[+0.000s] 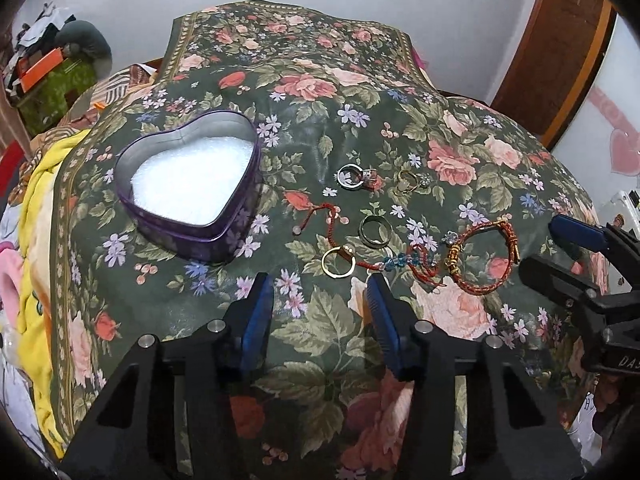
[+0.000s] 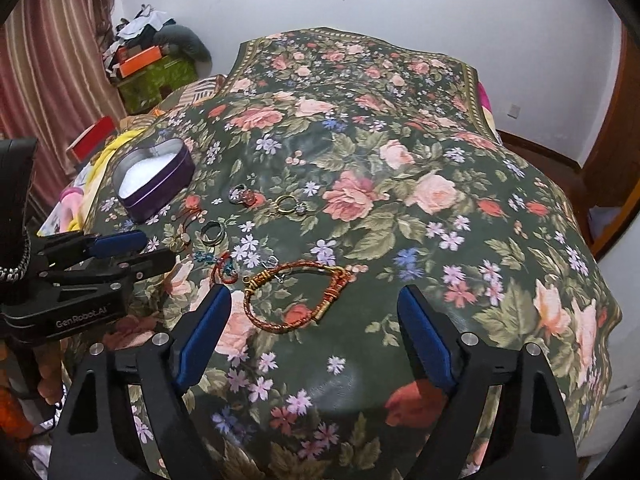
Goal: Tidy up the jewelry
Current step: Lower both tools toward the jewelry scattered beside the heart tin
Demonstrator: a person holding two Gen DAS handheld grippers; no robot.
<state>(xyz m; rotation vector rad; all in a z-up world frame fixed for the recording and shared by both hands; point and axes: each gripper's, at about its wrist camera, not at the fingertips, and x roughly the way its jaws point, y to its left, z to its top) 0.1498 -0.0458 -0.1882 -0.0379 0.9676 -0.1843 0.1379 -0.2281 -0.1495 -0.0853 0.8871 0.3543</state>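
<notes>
An open purple heart-shaped tin [image 1: 192,196] with white padding sits on the floral cloth; it also shows in the right wrist view [image 2: 154,184]. Jewelry lies to its right: a silver ring [image 1: 350,177], a gold ring with a stone [image 1: 408,182], a dark band [image 1: 375,231], a gold ring on a red cord [image 1: 339,263], a blue bead piece [image 1: 400,262], and a red-gold braided bracelet [image 1: 486,258] [image 2: 298,294]. My left gripper [image 1: 320,294] is open and empty, just short of the gold ring. My right gripper [image 2: 314,304] is open and empty, just short of the bracelet.
The floral cloth [image 2: 400,200] covers a domed surface that drops off at all sides. Yellow and pink fabrics [image 1: 36,240] lie at the left. A green box with clutter [image 2: 156,76] stands at the back left. A wooden door frame [image 1: 560,52] is at the right.
</notes>
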